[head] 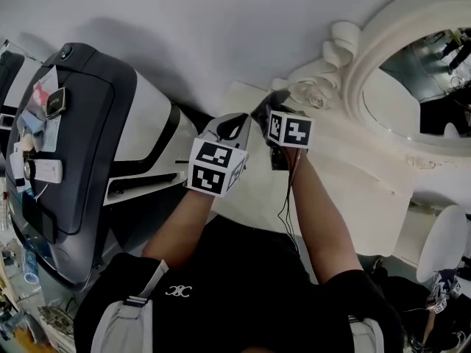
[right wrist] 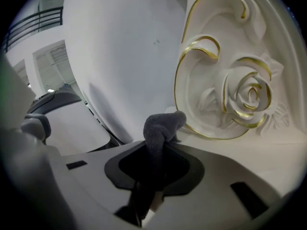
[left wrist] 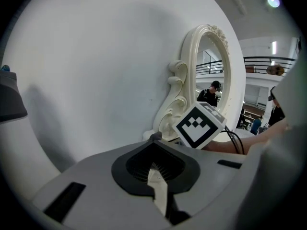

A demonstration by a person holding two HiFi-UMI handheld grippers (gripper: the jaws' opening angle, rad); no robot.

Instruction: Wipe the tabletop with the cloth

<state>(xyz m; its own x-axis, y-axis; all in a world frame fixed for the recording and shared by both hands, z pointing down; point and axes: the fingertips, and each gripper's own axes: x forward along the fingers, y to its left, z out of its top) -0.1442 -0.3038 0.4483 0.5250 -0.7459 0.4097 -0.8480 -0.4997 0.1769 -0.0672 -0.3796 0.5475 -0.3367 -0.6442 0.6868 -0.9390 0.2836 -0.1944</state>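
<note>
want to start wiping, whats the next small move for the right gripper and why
Probably lower the right gripper until the grey cloth presses flat on the tabletop. Its jaws are shut on the cloth, but only a bunched end pokes out, close to the mirror frame.

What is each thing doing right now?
Cloth: bunched up, pinched between jaws.
Right hand-held gripper: shut on it.
Left hand-held gripper: shut, empty.
Mirror: standing upright.
</note>
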